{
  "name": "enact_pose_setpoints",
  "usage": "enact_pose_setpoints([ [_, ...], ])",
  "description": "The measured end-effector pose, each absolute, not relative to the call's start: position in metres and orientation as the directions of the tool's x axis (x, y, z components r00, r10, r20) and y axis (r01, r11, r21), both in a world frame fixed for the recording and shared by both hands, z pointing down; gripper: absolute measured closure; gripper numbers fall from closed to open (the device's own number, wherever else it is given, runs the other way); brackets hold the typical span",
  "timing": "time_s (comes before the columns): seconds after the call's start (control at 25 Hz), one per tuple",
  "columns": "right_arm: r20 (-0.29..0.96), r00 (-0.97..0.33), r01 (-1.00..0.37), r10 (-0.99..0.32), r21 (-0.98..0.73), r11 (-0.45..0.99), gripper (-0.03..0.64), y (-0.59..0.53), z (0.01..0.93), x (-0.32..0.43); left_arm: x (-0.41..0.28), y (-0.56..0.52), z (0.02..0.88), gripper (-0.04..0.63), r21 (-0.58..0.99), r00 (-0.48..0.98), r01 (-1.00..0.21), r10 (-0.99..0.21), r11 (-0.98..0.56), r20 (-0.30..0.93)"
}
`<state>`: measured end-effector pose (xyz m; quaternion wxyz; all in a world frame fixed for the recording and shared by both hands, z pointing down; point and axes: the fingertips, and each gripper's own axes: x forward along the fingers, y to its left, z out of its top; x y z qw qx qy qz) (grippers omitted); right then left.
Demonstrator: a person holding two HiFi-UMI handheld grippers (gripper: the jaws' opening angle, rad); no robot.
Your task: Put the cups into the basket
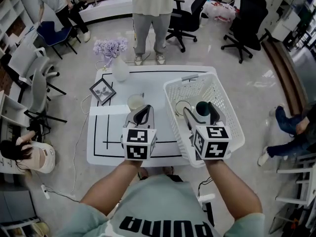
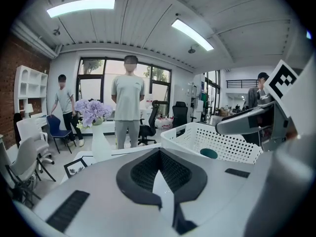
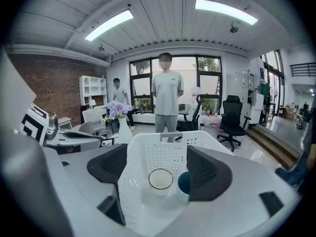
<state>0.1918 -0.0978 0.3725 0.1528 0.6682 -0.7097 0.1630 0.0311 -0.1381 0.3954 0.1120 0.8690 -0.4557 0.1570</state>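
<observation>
A white perforated basket (image 1: pixel 224 112) stands on the right half of the white table (image 1: pixel 163 80). Inside it sit a cream cup (image 1: pixel 182 106) and a teal cup (image 1: pixel 202 108); the right gripper view shows the cream cup (image 3: pixel 161 179) and the teal cup (image 3: pixel 183 183) side by side. My right gripper (image 1: pixel 199 109) hovers open over them, holding nothing. A third cream cup (image 1: pixel 136 101) rests on the table left of the basket. My left gripper (image 1: pixel 143 109) is shut and empty just in front of it; its own view hides that cup.
A framed picture (image 1: pixel 102 91) and a white vase of purple flowers (image 1: pixel 118 68) occupy the table's far left. A person (image 1: pixel 150 14) stands right behind the table. Office chairs (image 1: pixel 187 16) are further back. Black tape lines (image 1: pixel 106 127) mark the table's left part.
</observation>
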Motion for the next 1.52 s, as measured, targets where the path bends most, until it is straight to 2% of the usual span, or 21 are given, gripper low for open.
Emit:
enact_pose_setpoints([
  [0.12,0.423,-0.086,-0.996,-0.902,-0.032,0.08,0.237,-0.091,0.367,0.173,0.024,-0.135,0.388,0.589,0.045,0.532,-0.83,-0.765,-0.556,0.363],
  [0.16,0.418,-0.084,-0.996,-0.905,-0.028,0.079,0.27,-0.089,0.365,0.168,0.021,-0.134,0.387,0.589,0.042,0.529,-0.832,-0.768,-0.553,0.36],
  [0.24,0.404,-0.076,-0.997,-0.911,-0.015,0.076,0.467,-0.086,0.359,0.159,0.013,-0.131,0.384,0.589,0.039,0.521,-0.838,-0.776,-0.544,0.356],
  [0.4,0.388,-0.114,-0.993,-0.915,-0.02,0.116,0.522,-0.085,0.351,0.131,-0.009,-0.128,0.378,0.589,0.039,0.496,-0.856,-0.796,-0.516,0.348],
  [1.0,0.427,-0.32,-0.942,-0.845,-0.047,0.333,0.543,-0.092,0.385,0.004,-0.121,-0.119,0.384,0.589,0.037,0.326,-0.942,-0.877,-0.335,0.353],
  [1.52,0.468,-0.343,-0.927,-0.814,-0.03,0.373,0.549,-0.087,0.426,-0.028,-0.152,-0.11,0.403,0.591,0.019,0.29,-0.953,-0.889,-0.303,0.354],
])
